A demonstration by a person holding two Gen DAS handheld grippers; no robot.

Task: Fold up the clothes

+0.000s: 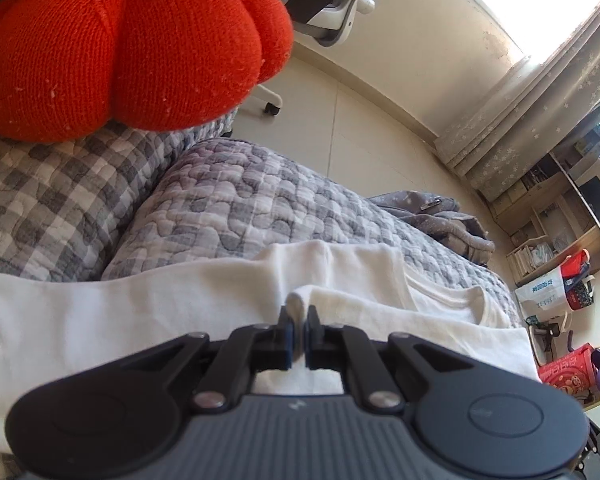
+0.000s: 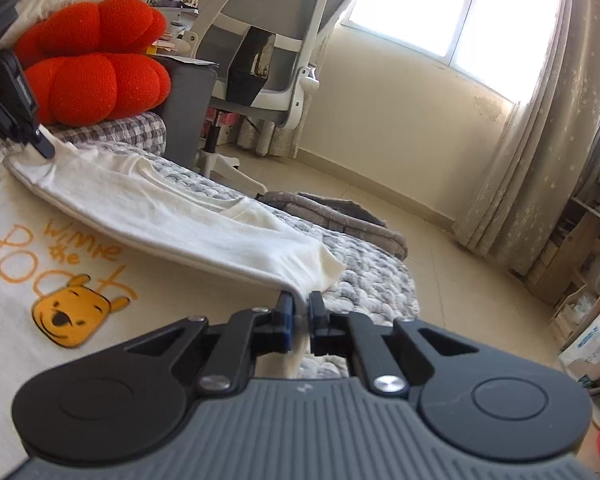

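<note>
A white T-shirt with an orange Winnie the Pooh print lies on a grey quilted bed cover. One side is folded over the print. My right gripper is shut on the folded edge near the bed's corner. My left gripper is shut on a pinch of the same shirt; it also shows in the right wrist view at the far end of the fold. The fold hangs taut between both grippers.
Two red knitted cushions sit on a checked pillow at the head of the bed. A grey garment lies on the floor by the bed. A white office chair stands beyond. Shelves line the wall.
</note>
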